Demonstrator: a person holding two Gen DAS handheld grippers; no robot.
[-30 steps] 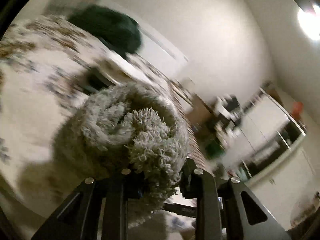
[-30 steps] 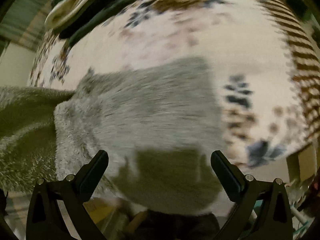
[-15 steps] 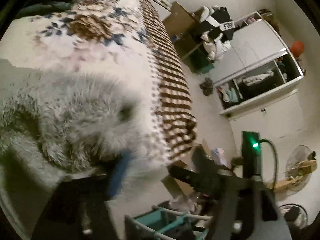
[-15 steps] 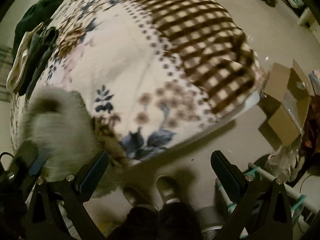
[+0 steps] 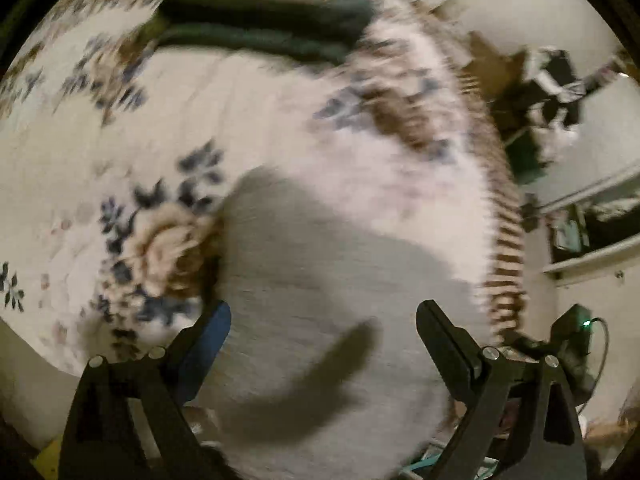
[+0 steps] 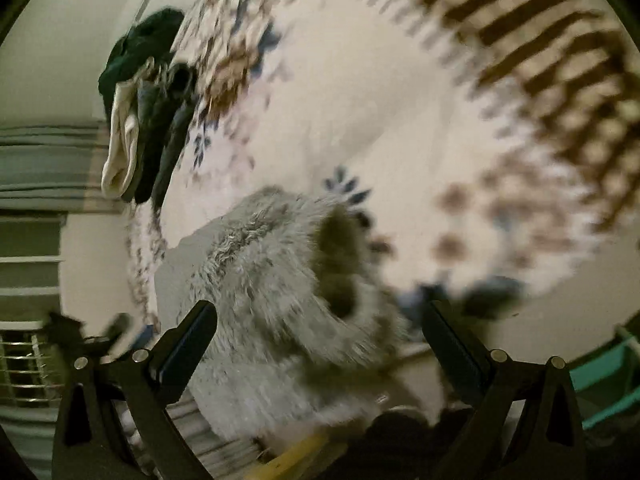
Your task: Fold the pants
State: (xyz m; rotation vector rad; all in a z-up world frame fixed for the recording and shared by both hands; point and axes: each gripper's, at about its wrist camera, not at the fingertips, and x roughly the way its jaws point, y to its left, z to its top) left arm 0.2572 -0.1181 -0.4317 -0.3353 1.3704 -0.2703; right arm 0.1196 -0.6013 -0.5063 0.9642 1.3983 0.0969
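The grey fluffy pants (image 5: 320, 280) lie folded near the front edge of the floral bedspread (image 5: 120, 140). They also show in the right wrist view (image 6: 272, 280) as a thick fuzzy bundle. My left gripper (image 5: 323, 332) is open and empty just above them, its shadow falling on the fabric. My right gripper (image 6: 320, 332) is open and empty, hovering over the bundle's near end. Both views are motion-blurred.
A stack of dark green and cream folded clothes (image 5: 260, 20) sits at the far end of the bed; it also shows in the right wrist view (image 6: 144, 112). Shelves and a wardrobe (image 5: 592, 220) stand at right. A teal crate (image 6: 608, 380) is on the floor.
My left gripper was shut on the rolled pants a second ago; it has let go and opened. Both grippers have swung back over the pants lying on the bed.
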